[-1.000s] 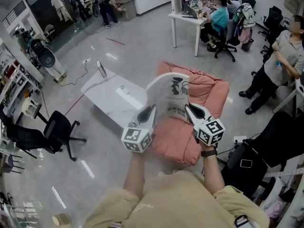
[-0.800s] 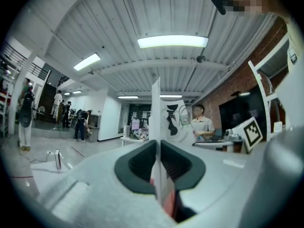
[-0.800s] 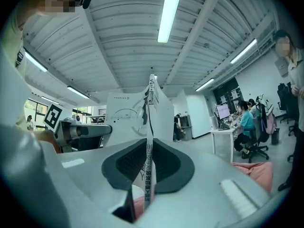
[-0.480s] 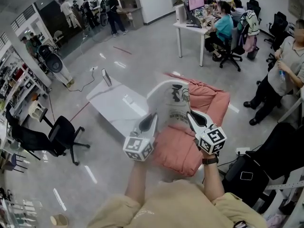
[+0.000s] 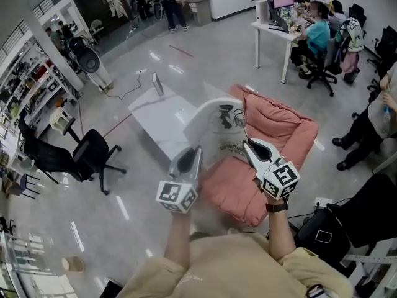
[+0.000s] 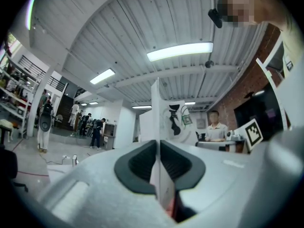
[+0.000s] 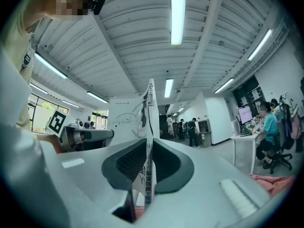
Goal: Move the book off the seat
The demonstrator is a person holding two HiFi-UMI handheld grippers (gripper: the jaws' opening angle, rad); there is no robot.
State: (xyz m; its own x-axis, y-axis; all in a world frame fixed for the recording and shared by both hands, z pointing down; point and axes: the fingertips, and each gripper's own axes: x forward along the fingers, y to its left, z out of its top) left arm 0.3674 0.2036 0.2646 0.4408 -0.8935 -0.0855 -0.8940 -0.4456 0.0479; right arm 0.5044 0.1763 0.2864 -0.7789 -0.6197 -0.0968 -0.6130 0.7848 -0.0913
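Observation:
A white book with black print hangs in the air, held by its two lower corners above the left part of the pink cushioned seat. My left gripper is shut on the book's left edge, which shows as a thin white sheet running between the dark pads. My right gripper is shut on the right edge; the printed spine stands upright between its pads. Both grippers point roughly level.
A low white table stands left of the seat. Further left is a black office chair. People sit at a white desk at the back right, and one stands at the right edge. A black bag lies near my right.
Both grippers keep their hold on the book and have lifted it slightly. The view has swung, so the seat and table sit further right and lower in the picture.

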